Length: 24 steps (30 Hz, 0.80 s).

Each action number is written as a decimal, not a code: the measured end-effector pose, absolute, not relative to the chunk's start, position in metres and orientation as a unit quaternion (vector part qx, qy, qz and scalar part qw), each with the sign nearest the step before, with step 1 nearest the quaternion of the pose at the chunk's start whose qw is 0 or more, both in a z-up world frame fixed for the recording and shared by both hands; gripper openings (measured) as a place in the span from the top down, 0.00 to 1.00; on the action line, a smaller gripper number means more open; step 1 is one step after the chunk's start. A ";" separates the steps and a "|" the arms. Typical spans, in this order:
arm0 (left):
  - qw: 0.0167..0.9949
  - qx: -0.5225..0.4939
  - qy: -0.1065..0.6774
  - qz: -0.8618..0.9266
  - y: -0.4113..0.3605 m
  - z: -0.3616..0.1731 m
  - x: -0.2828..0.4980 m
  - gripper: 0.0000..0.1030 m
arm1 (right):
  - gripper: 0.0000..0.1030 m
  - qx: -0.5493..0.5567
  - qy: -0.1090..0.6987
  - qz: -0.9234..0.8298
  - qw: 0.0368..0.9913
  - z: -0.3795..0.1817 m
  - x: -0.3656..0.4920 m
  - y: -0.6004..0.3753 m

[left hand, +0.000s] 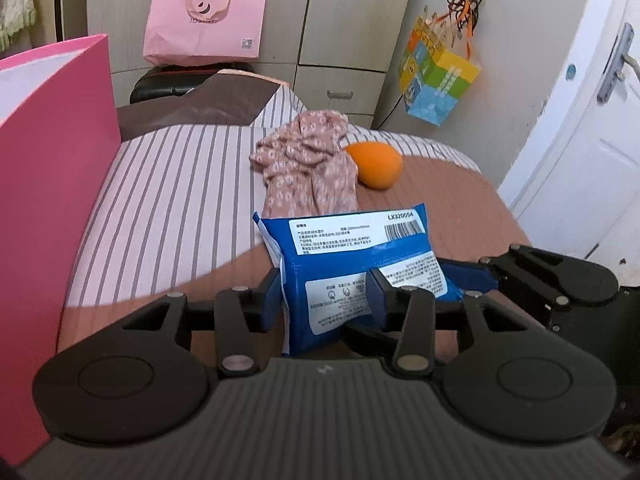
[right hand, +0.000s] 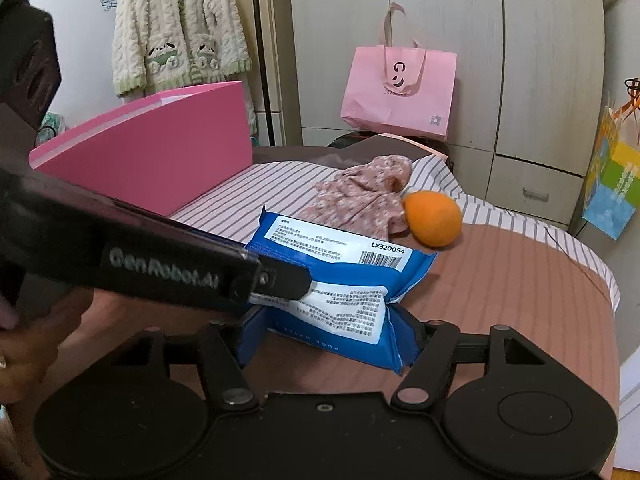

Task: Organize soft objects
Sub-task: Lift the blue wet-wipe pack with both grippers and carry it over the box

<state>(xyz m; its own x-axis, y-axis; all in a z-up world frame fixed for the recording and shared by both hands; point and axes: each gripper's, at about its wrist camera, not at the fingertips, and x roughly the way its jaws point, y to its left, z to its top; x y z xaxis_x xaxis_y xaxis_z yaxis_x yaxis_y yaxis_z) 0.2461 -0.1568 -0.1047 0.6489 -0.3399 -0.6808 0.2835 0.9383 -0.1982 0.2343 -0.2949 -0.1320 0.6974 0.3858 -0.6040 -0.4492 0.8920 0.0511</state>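
Blue plastic wipes packet: nearest, on the striped bed.
Pink floral cloth: behind the packet.
Orange egg-shaped sponge: right of the cloth, touching it.
Pink open box: left, on the bed.

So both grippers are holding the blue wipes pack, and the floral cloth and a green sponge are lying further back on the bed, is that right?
Not quite: the sponge is orange, not green, as the right wrist view shows. The rest holds: both the left gripper and right gripper hold the wipes pack, with the floral cloth further back on the bed.
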 end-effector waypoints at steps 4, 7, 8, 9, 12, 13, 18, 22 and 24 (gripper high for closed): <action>0.907 -0.037 0.383 -0.173 -0.153 -0.102 0.236 0.59 | 0.25 -0.046 0.312 0.215 0.924 -0.132 0.221 -0.288; 0.906 -0.037 0.382 -0.178 -0.147 -0.097 0.227 0.59 | 0.26 -0.028 0.315 0.213 0.924 -0.129 0.215 -0.288; 0.906 -0.037 0.382 -0.180 -0.146 -0.095 0.223 0.59 | 0.26 -0.025 0.317 0.214 0.924 -0.128 0.213 -0.287; 0.906 -0.036 0.382 -0.182 -0.144 -0.093 0.219 0.59 | 0.26 -0.022 0.320 0.215 0.923 -0.126 0.209 -0.287; 0.908 -0.042 0.374 -0.186 -0.138 -0.085 0.203 0.59 | 0.27 -0.018 0.326 0.218 0.920 -0.118 0.200 -0.285; 0.909 -0.039 0.368 -0.190 -0.137 -0.081 0.196 0.59 | 0.27 -0.017 0.329 0.217 0.919 -0.116 0.196 -0.284; 0.914 -0.018 0.350 -0.203 -0.134 -0.071 0.166 0.59 | 0.27 -0.024 0.338 0.218 0.915 -0.106 0.174 -0.278; 0.914 -0.012 0.344 -0.214 -0.127 -0.069 0.150 0.59 | 0.27 -0.017 0.338 0.215 0.916 -0.100 0.159 -0.277; 0.910 -0.022 0.346 -0.225 -0.118 -0.067 0.146 0.59 | 0.26 -0.018 0.338 0.214 0.916 -0.098 0.151 -0.274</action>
<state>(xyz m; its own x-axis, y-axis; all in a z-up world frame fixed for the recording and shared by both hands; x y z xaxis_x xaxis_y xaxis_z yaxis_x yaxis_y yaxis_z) 0.1462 -0.1185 -0.0674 0.6585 -0.4260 -0.6204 0.3950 0.8973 -0.1968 0.1510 -0.2737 -0.0978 0.6797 0.3789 -0.6280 -0.4036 0.9082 0.1112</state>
